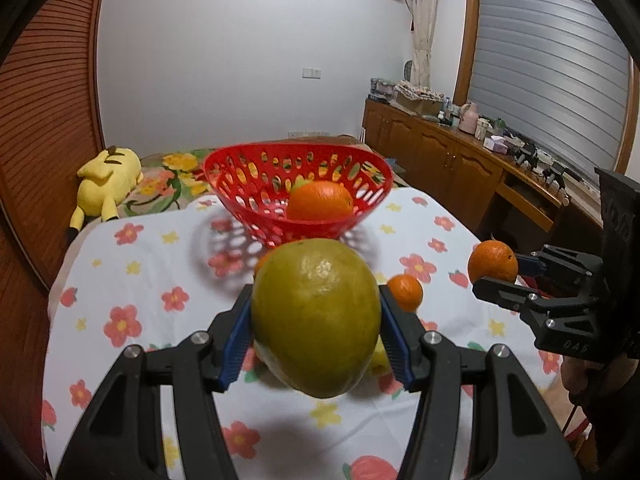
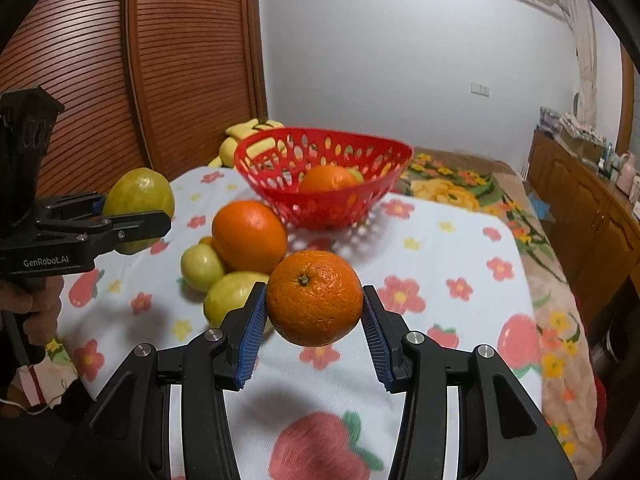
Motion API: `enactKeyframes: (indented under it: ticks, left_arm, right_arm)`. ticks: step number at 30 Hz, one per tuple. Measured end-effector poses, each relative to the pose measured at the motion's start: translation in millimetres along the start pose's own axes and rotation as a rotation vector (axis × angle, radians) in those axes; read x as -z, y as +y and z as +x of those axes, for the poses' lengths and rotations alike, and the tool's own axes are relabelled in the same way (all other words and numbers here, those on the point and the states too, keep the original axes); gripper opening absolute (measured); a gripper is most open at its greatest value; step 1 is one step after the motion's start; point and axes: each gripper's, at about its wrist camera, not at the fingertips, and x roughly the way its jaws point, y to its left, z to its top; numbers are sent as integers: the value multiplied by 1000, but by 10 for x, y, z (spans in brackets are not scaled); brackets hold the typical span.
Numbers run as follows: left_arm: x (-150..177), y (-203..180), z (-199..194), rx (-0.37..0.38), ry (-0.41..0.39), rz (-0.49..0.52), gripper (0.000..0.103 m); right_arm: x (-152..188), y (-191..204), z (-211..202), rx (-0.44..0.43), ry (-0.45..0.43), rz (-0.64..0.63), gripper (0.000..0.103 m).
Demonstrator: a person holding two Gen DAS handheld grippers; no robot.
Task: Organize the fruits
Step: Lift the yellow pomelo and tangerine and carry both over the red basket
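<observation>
My left gripper [image 1: 316, 332] is shut on a large green-yellow mango [image 1: 316, 320], held above the flowered tablecloth [image 1: 140, 280]; the same mango [image 2: 140, 196] shows at the left of the right wrist view. My right gripper [image 2: 314, 320] is shut on an orange [image 2: 315, 298], seen too as the orange [image 1: 493, 262] at the right of the left wrist view. A red perforated basket [image 1: 240, 184] stands at the table's far end with an orange [image 1: 320, 202] inside. On the cloth lie a big orange [image 2: 249, 236] and two green-yellow fruits [image 2: 202, 266], [image 2: 232, 294]. A small orange [image 1: 406, 292] lies behind the mango.
A yellow plush toy [image 1: 106, 184] lies on the bed beyond the table's left far corner. A wooden cabinet [image 1: 440, 156] with clutter runs along the right wall. A slatted wooden wardrobe [image 2: 120, 80] stands at the left. A person's hand [image 2: 32, 300] grips the left tool.
</observation>
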Motion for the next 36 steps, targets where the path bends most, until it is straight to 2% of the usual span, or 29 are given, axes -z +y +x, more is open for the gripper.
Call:
enactKeyframes:
  ticks: [14,28,36]
  left_arm:
    - [-213,181,72,-12,-35,-14,58]
    - [-510,362,436,-29,-26,-27,58]
    - [-707,409,784,-29,-2,-22,58]
  right_arm:
    - [-367,-95,139,-11,-35,2,47]
    - [-827,-160,598,-28,-22,-44,47]
    - [-982,-302,958,-33,14,-50,47]
